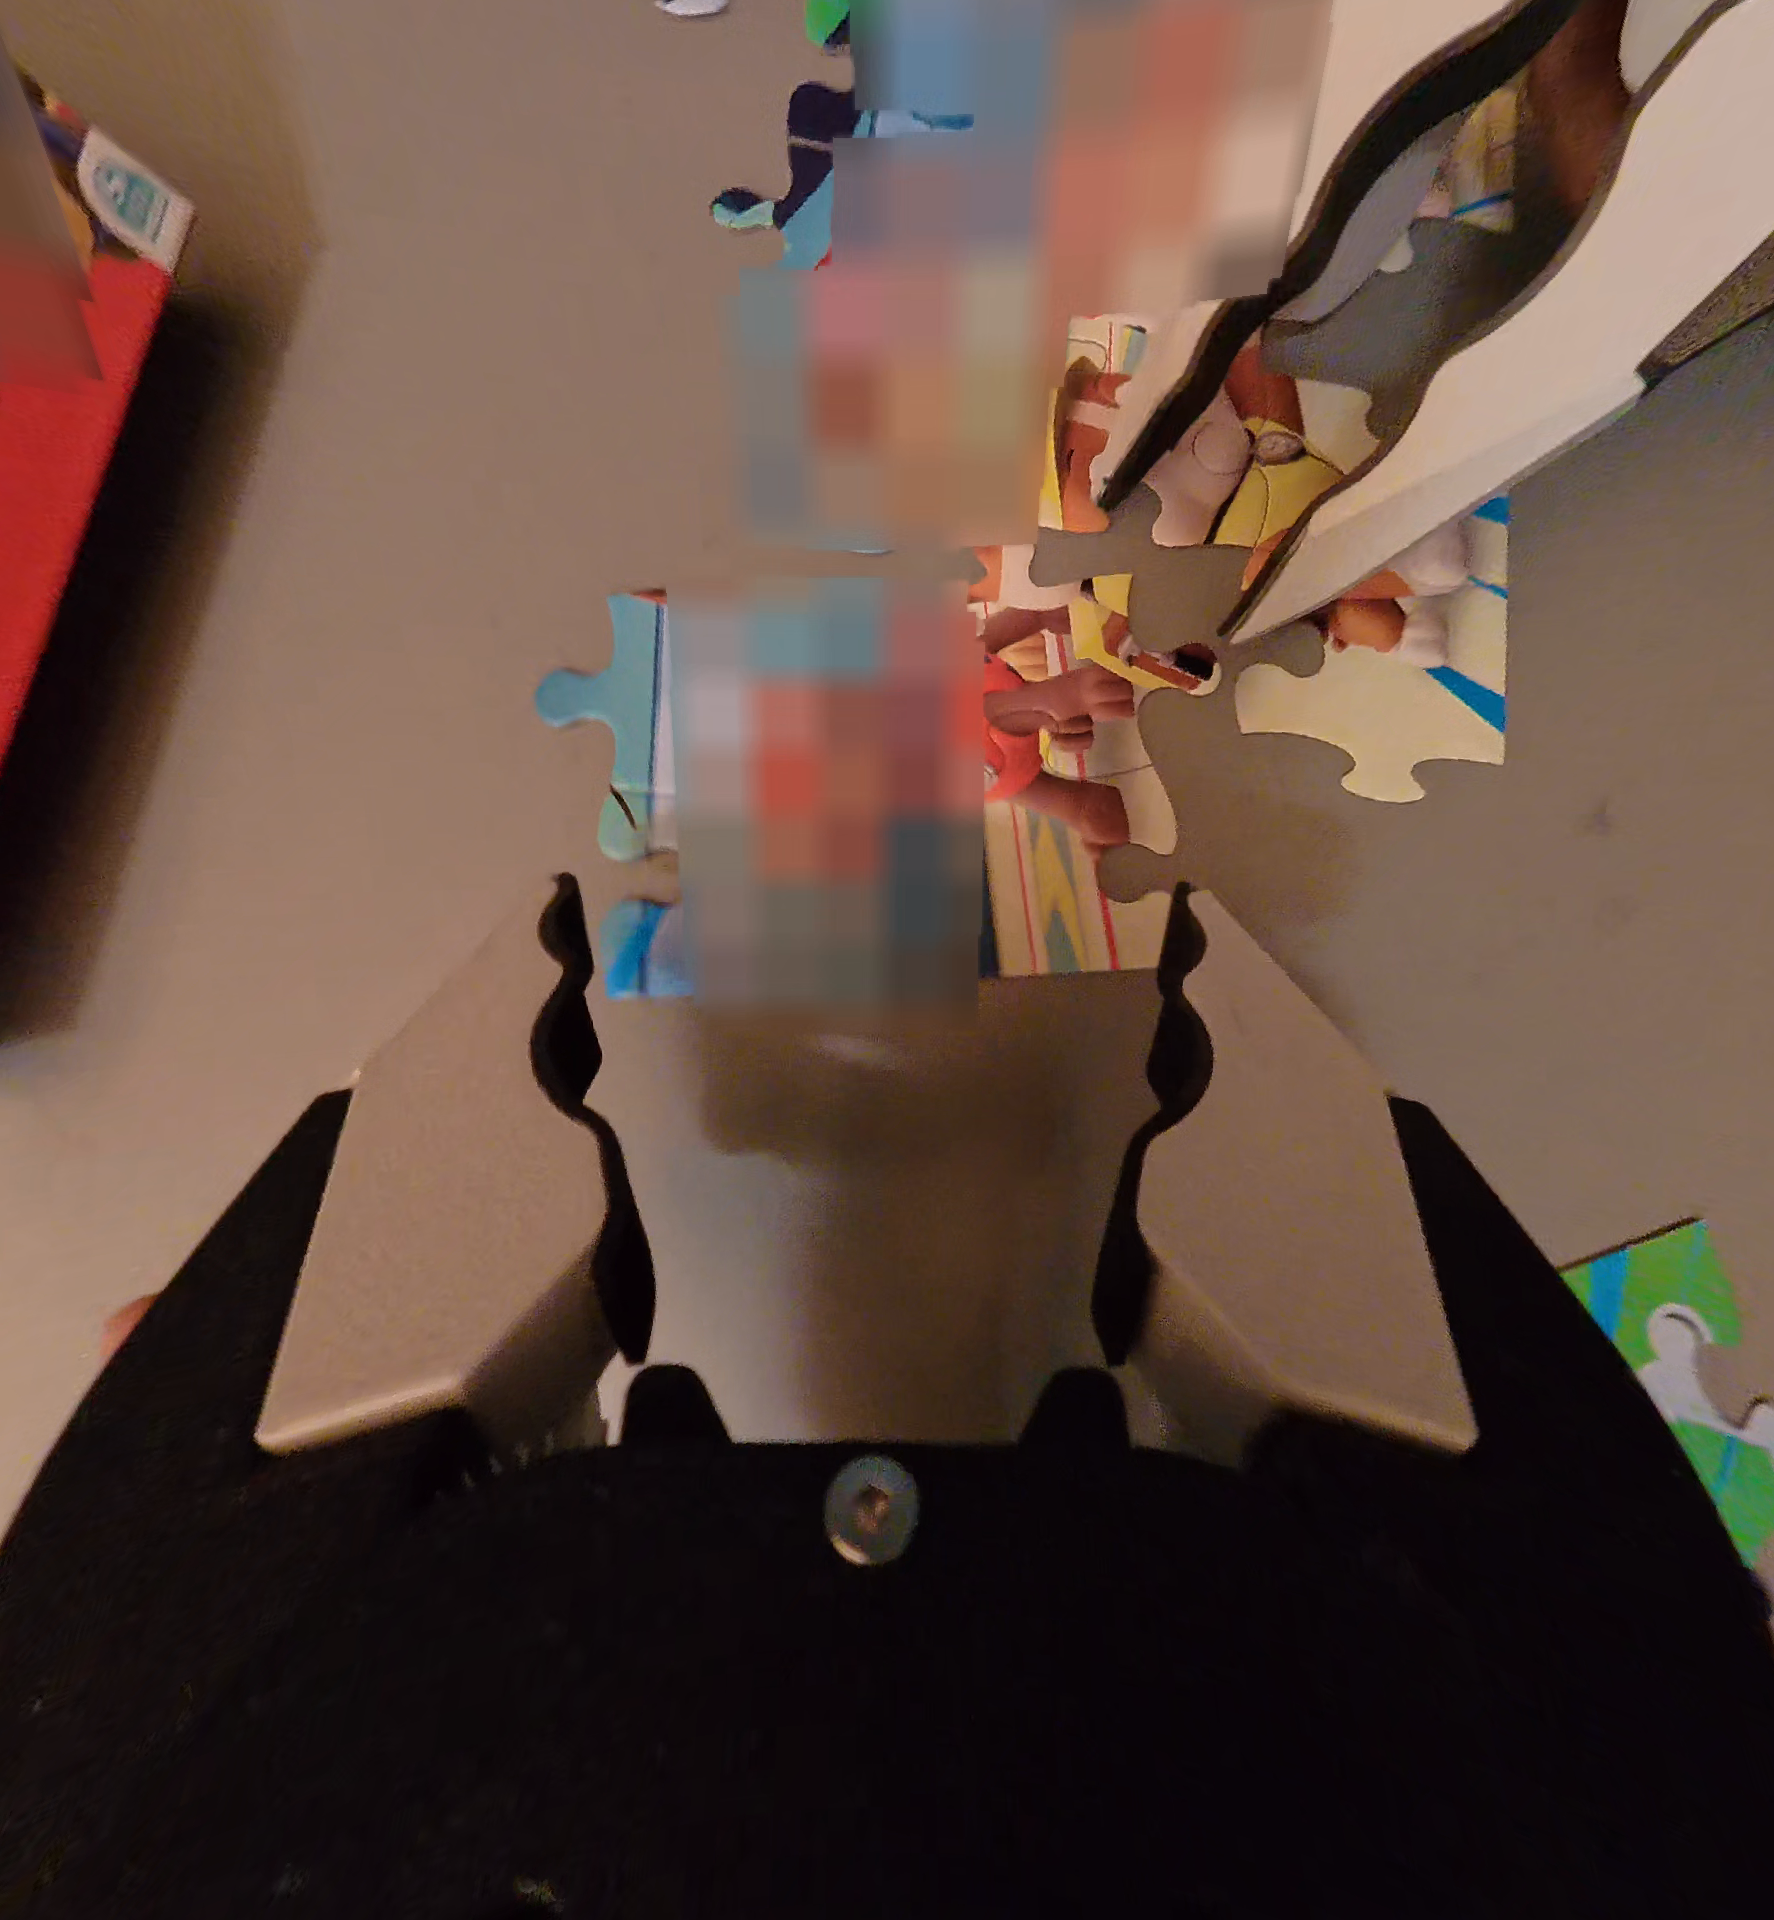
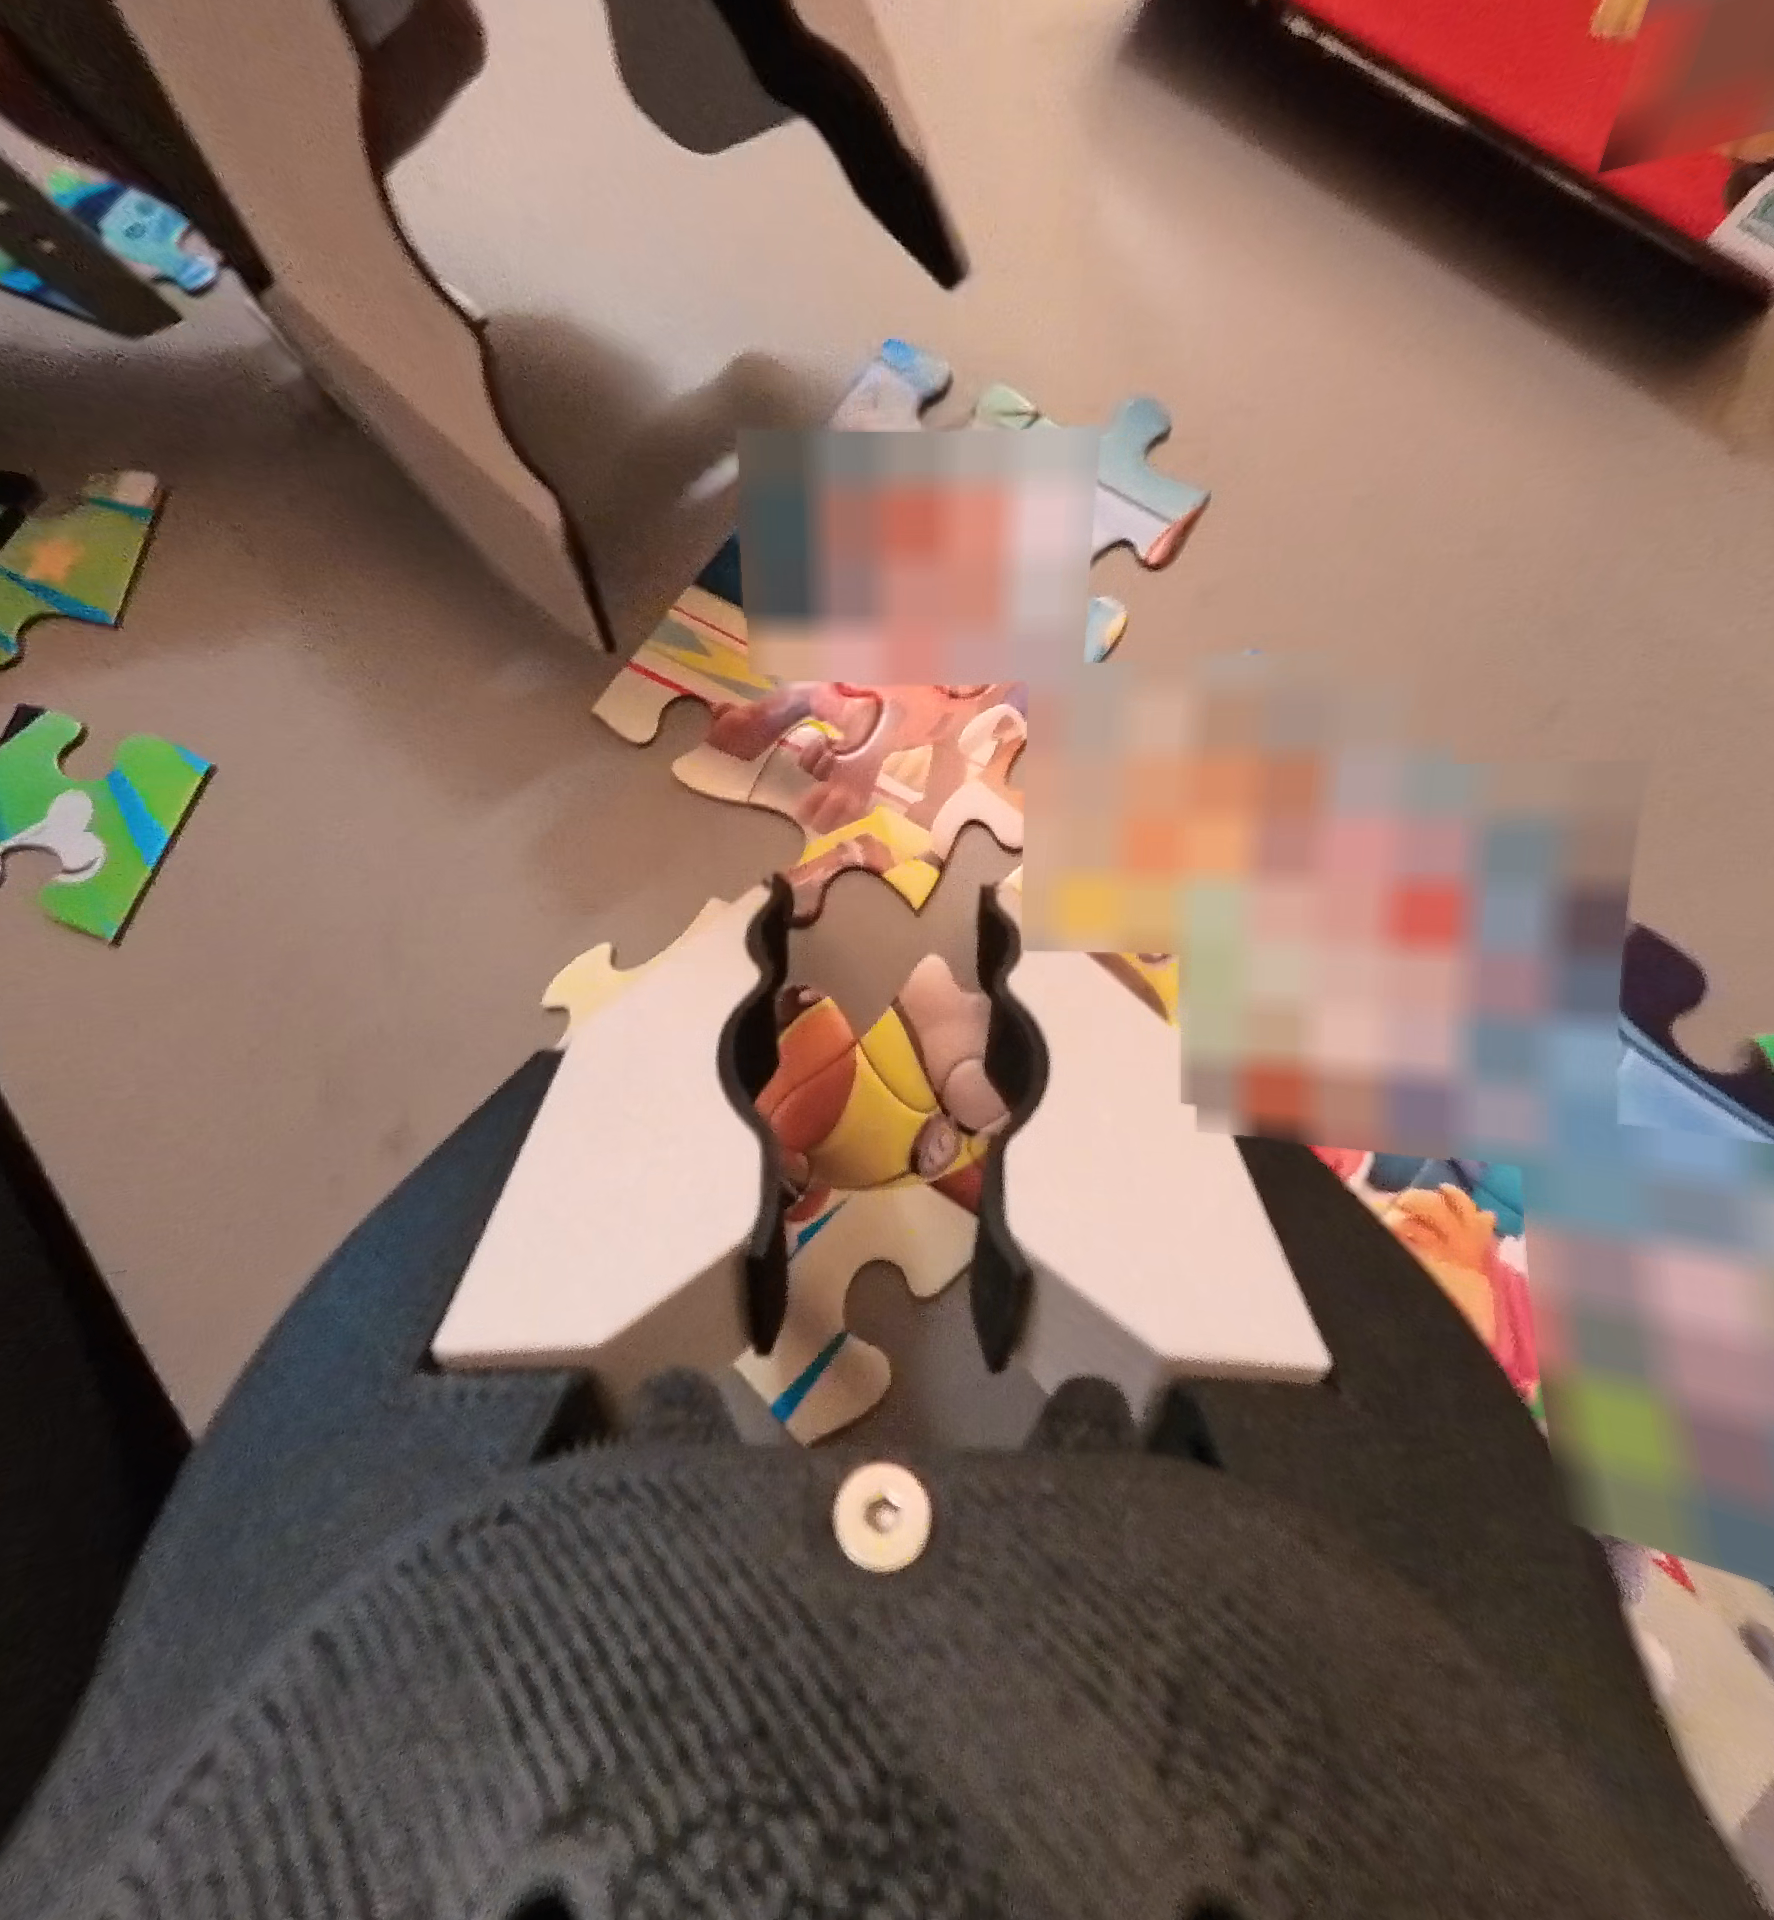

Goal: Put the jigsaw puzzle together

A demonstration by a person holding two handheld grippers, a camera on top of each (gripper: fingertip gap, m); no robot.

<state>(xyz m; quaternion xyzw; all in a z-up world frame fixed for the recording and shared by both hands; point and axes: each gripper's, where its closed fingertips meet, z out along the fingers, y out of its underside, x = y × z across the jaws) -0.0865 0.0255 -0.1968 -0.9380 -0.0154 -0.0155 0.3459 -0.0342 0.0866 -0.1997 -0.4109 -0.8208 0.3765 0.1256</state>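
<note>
The left claw [image 1: 872,883] stands wide open with nothing between its fingers, hovering low over the near edge of a partly joined jigsaw puzzle [image 1: 1059,894] that lies flat on the grey-beige surface [image 1: 395,623]. Much of the puzzle is covered by mosaic patches. To its far right, the right claw [image 2: 883,904] is closed on a single puzzle piece [image 2: 883,1101] printed in orange, yellow and pale pink; both dark pads press on the piece's side edges, and it sits between the fingers just beside the joined section, over a notch in the puzzle's edge. In the left wrist view the same claw comes in from the upper right, its tips down at the puzzle's right part.

A red box [image 1: 10,582] lies on the surface at the far left, well apart from the puzzle. A loose green, blue and white piece [image 1: 1693,1382] lies near the left claw's right side. In the right wrist view, more loose green pieces [image 2: 72,810] lie to the left, apart from one another.
</note>
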